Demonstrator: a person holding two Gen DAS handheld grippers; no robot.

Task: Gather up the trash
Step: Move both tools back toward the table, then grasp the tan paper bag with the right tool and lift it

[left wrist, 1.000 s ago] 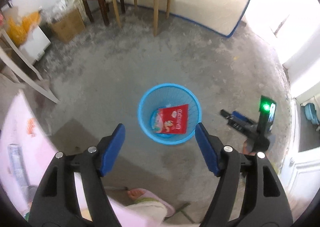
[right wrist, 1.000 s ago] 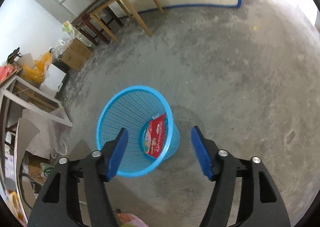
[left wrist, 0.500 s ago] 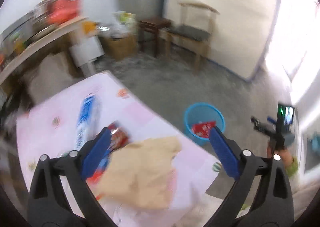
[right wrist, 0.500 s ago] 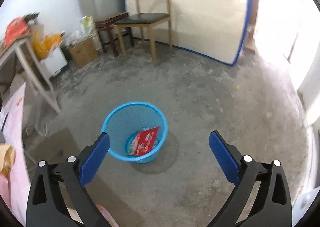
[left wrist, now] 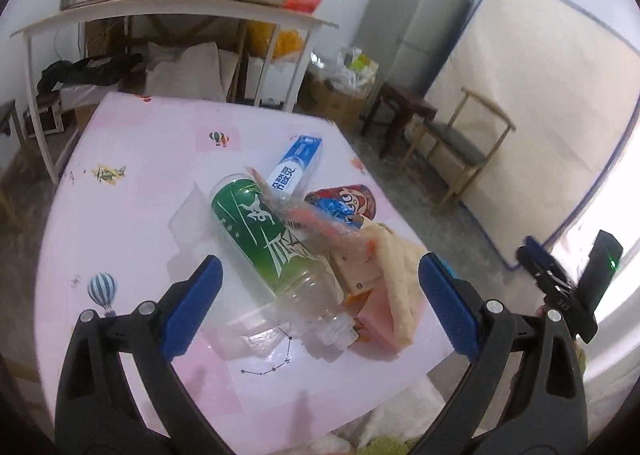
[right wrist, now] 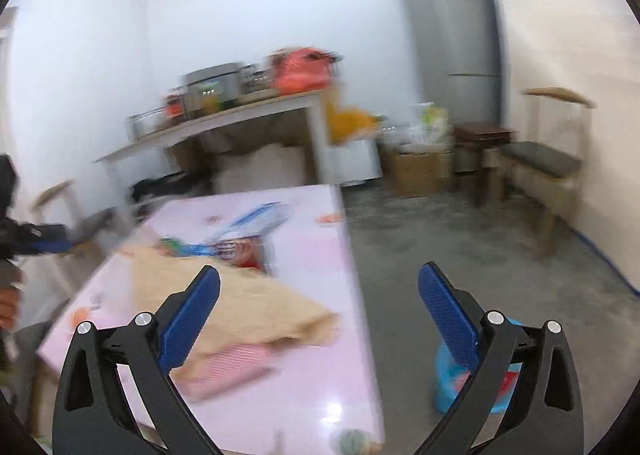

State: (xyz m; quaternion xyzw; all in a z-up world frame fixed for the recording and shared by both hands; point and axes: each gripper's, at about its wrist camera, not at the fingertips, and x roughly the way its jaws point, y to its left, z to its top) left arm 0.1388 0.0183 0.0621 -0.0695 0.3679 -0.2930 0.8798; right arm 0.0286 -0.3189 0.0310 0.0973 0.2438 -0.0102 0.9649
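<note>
Trash lies piled on the pink table (left wrist: 132,191): a green-labelled plastic bottle (left wrist: 264,235), a blue and white toothpaste box (left wrist: 294,169), a red snack can (left wrist: 352,201), a tan paper bag (left wrist: 400,275), a pink packet (left wrist: 374,325) and clear wrappers. My left gripper (left wrist: 320,307) is open and empty above the pile's near side. My right gripper (right wrist: 320,313) is open and empty over the table's edge, with the tan bag (right wrist: 240,299) below it; it also shows in the left wrist view (left wrist: 560,287). The blue trash basket (right wrist: 452,387) stands on the floor, partly hidden by a finger.
A white shelf table (left wrist: 172,13) with pots and a red bag stands behind. A grey fridge (left wrist: 424,7), a dark stool (left wrist: 404,107), a wooden chair (left wrist: 460,143), a cardboard box (left wrist: 336,103) and a leaning mattress (left wrist: 532,103) line the far side.
Both grippers have swung up and away from the blue basket on the floor toward the pink table. The left one now looks down on the trash pile. Both stay open.
</note>
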